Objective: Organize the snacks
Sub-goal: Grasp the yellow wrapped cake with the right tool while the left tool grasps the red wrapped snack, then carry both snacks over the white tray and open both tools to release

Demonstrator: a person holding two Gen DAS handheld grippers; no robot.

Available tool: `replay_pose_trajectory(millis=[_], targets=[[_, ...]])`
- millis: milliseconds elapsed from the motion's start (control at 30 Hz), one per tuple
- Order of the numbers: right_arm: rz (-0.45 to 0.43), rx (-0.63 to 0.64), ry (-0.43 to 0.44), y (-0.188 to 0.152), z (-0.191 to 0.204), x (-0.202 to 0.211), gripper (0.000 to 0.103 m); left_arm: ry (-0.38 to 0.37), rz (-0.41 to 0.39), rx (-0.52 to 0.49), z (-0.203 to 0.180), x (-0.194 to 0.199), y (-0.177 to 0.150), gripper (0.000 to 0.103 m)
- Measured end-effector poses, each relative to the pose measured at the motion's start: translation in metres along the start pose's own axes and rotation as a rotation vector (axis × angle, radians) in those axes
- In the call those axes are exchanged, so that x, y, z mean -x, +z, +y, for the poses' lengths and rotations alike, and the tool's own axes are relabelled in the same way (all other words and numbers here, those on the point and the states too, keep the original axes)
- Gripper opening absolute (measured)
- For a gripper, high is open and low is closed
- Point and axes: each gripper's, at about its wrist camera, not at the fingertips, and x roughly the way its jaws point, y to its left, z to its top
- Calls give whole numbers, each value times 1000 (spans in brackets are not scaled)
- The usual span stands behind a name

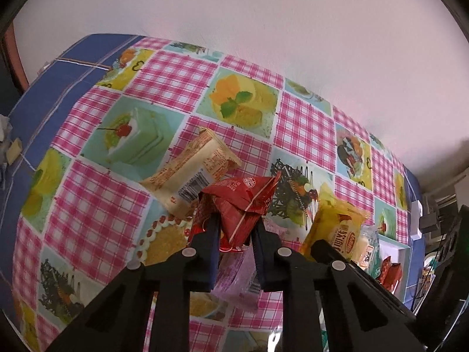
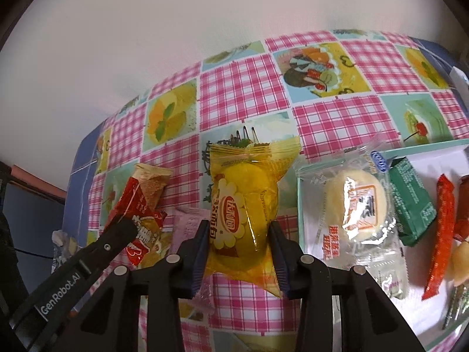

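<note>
Gripping one snack apiece: the left gripper (image 1: 236,231) pinches a red packet (image 1: 243,205), the right gripper (image 2: 239,234) a yellow bun (image 2: 249,205). Next, probably carry both toward the white tray (image 2: 439,158) at three o'clock.

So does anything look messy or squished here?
A bit. The red packet pinched in the left gripper is crumpled and folded. The white bun packet hangs half over the edge of the tray instead of lying inside. The yellow cake packet in the right gripper looks fine.
</note>
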Motion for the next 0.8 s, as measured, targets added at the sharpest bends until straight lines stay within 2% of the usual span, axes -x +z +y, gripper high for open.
replay_pose_trajectory(millis=[333,800], targets=[[-9,11,-8,-18,3,31,42,-18,-16,19,3,31,-18,21],[-16,-5,-16,-53,-15,64,42,-5,-33,-63,-38,58,-47,21]])
